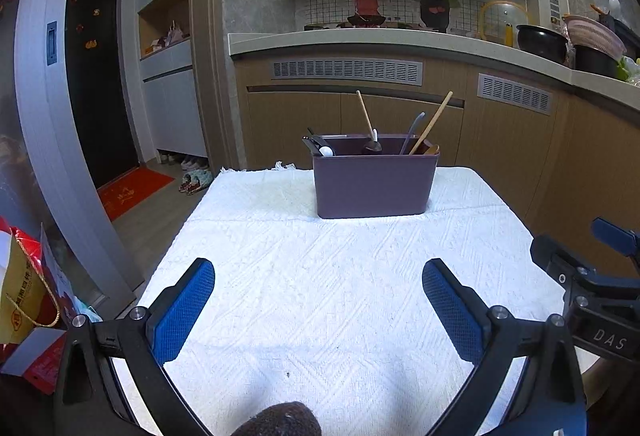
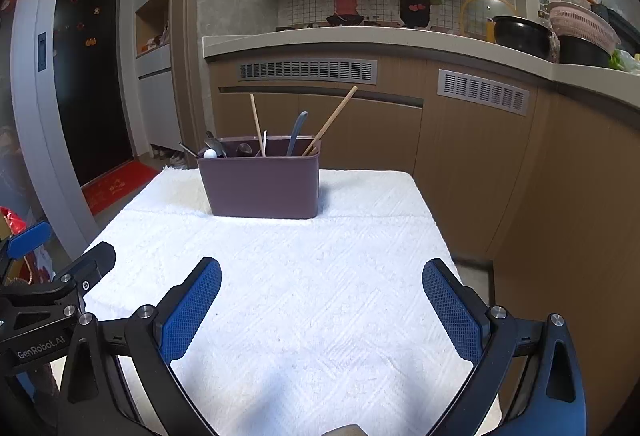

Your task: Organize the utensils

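Observation:
A purple plastic bin (image 1: pixel 374 182) stands at the far side of the table on a white textured cloth (image 1: pixel 320 276); it also shows in the right wrist view (image 2: pixel 262 184). Several utensils stand or lean inside it: wooden chopsticks (image 1: pixel 431 124), a wooden-handled spoon (image 1: pixel 366 118), a grey-handled utensil (image 1: pixel 414 132) and dark utensils at its left end (image 1: pixel 318 146). My left gripper (image 1: pixel 319 276) is open and empty, well short of the bin. My right gripper (image 2: pixel 322 276) is open and empty, also short of the bin, which lies ahead to its left.
Wooden kitchen cabinets (image 1: pixel 500 140) and a countertop (image 1: pixel 360 38) with pots and a pink colander (image 1: pixel 592 32) stand behind the table. A doorway with a red mat (image 1: pixel 128 192) and shoes is at left. A red and yellow bag (image 1: pixel 24 296) sits left of the table.

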`<state>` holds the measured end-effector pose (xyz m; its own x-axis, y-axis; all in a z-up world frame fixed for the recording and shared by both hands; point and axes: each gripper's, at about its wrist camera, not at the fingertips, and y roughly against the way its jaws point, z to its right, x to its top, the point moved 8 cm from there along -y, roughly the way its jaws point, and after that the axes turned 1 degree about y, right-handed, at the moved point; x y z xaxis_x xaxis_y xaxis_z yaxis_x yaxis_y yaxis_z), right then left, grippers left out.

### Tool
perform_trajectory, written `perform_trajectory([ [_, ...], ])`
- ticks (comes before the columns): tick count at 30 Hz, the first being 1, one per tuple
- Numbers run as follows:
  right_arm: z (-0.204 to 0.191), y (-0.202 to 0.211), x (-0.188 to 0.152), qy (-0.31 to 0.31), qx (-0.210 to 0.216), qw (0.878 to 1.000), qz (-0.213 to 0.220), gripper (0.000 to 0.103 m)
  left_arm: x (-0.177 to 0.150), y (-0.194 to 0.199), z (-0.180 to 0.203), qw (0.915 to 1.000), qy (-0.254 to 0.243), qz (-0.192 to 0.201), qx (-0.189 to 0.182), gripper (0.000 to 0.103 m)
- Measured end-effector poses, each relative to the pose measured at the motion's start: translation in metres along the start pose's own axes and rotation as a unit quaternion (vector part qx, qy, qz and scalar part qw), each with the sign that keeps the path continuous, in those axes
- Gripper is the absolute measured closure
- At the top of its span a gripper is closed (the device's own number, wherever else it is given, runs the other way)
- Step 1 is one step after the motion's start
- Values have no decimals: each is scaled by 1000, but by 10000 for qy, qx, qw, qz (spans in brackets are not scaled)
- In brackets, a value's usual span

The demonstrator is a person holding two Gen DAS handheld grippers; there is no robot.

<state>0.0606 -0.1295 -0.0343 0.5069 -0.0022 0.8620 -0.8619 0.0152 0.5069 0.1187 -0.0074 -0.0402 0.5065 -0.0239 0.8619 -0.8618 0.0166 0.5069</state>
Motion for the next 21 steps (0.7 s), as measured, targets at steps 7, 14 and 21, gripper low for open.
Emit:
perform_trajectory([
  [7,-2,-2,0,44,20,10000,-25,3,-1,-1,0,10000,11,-32,-48,0],
  [14,-2,-1,0,47,23,10000,-24,3,-1,0,-1,10000,17,-28,-60,0],
  [21,-2,-1,-1,65,13,10000,-27,3,-1,0,-1,10000,32,-39,-65,0],
])
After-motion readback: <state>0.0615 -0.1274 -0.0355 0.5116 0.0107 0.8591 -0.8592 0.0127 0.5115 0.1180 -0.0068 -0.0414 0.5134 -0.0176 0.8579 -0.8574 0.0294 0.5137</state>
